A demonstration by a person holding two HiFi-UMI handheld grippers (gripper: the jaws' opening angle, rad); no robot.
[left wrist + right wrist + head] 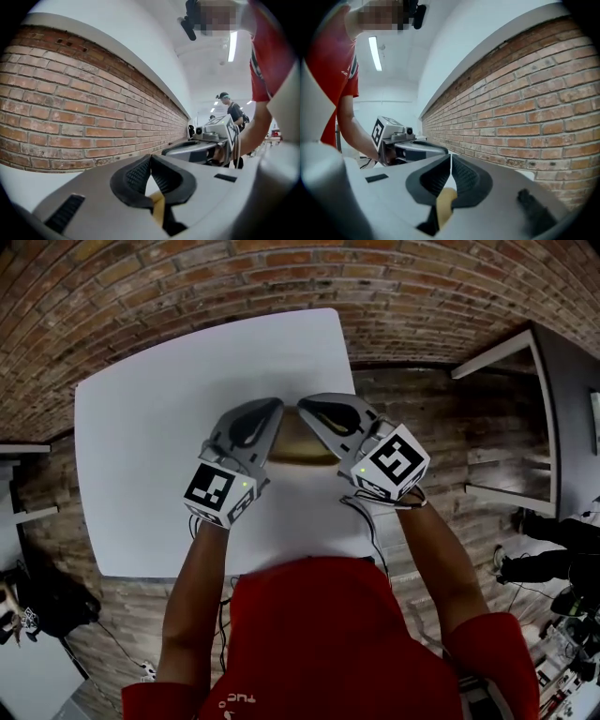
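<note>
As both tools meet nose to nose over the white square tabletop (141, 427), the left gripper (151, 159) is clamped tight on one end of a tan, flat strip (302, 448). The right gripper (450, 159) pinches the other end. The strip spans between them, and a red brick wall (70, 117) stands beyond.

A room with a brick wall and a big white table

A white table (150, 418) with round corners stands next to a red brick wall (187, 287). The floor (450, 418) looks like brown wood boards. A grey table (569, 399) with a white edge stands off to the right. A black bag (47, 601) lies on the floor at the left. The ceiling is white, with a long bright light (232, 46) on it. Far back, a person in a cap (233, 108) stands.
</note>
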